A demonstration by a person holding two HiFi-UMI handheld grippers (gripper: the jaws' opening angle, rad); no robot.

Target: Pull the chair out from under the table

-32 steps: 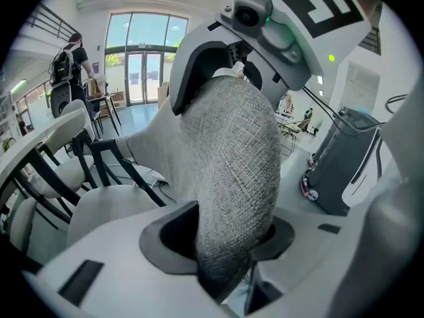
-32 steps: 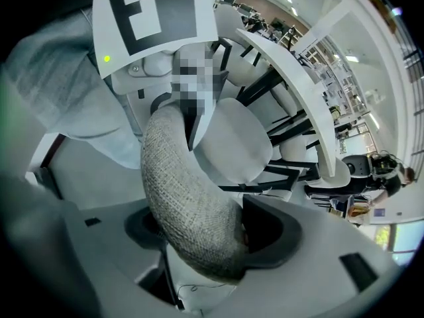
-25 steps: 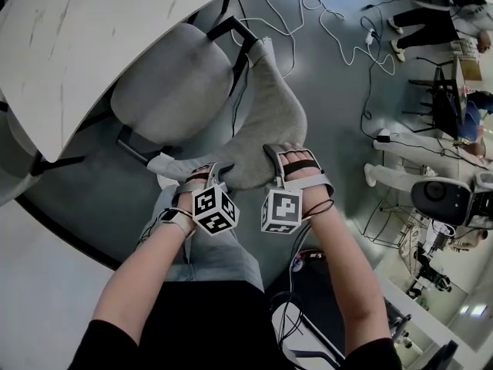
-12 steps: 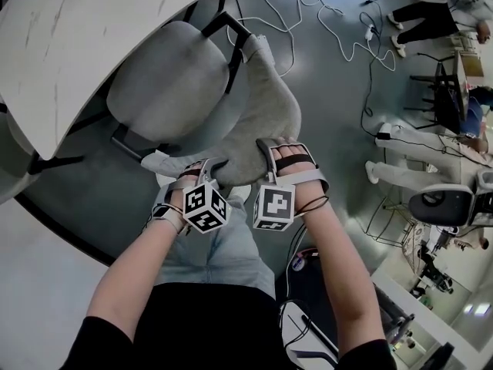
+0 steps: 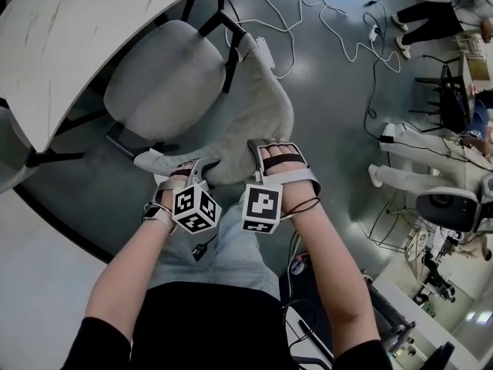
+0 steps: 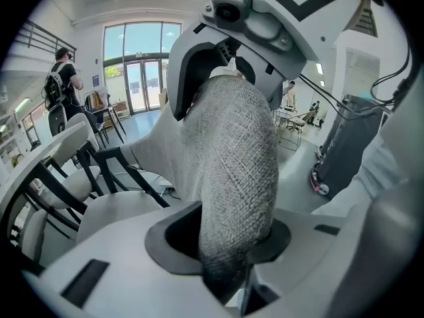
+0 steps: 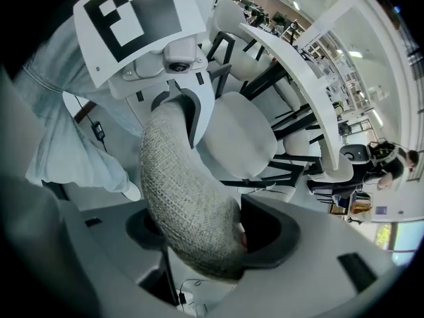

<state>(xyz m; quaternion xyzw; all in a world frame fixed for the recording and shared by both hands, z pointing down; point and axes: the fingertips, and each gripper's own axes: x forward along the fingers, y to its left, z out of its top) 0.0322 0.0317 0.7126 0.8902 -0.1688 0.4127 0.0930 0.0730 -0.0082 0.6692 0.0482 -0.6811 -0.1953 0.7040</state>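
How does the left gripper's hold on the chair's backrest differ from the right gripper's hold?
The left gripper grips the backrest nearer one end of its top edge; the right gripper grips nearer the middle. The left gripper's jaws stand narrower and have just been closing on the backrest; the right gripper's jaws stand wider. Both are shut on the grey backrest from above.

The head view looks steeply down from above the person, from some way off, onto the grey woven-fabric chair back [image 5: 258, 110], the pale padded chair seat [image 5: 166, 79] and the curved white counter [image 5: 69, 29]. The left gripper view sits right against the chair back [image 6: 232, 177], facing across the room towards tall glass doors [image 6: 139, 65]. The right gripper view, equally close to the chair back [image 7: 182, 204], faces down over the seat [image 7: 242, 141] and counter [image 7: 291, 65], and all three views share the chair back.
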